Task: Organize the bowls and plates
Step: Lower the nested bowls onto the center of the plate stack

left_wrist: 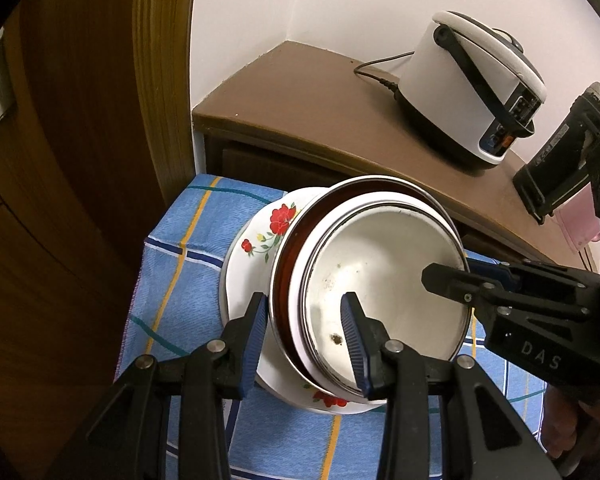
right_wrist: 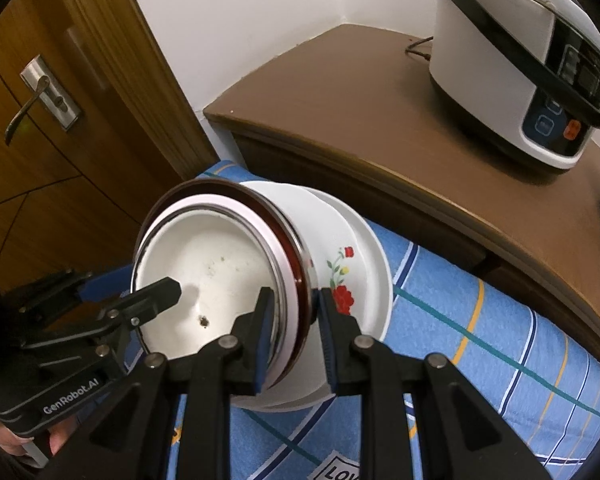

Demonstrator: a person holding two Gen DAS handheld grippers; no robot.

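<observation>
Nested bowls gripped from both sides on a blue checked cloth

The left gripper (left_wrist: pixel 306 326) and right gripper (right_wrist: pixel 294 334) each clamp opposite rims of the stacked bowls (left_wrist: pixel 384 276): chipped white enamel inside a shiny steel-rimmed one, over glossy round floral plates (left_wrist: pixel 256 248). All sit on the woven tablecloth (left_wrist: pixel 180 280), near a smooth white rice cooker (left_wrist: pixel 476 84)

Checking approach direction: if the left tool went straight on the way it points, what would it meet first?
The left tool already straddles the nested bowls' rims; further on, probably the floral bowl, though depth is unclear.
</observation>
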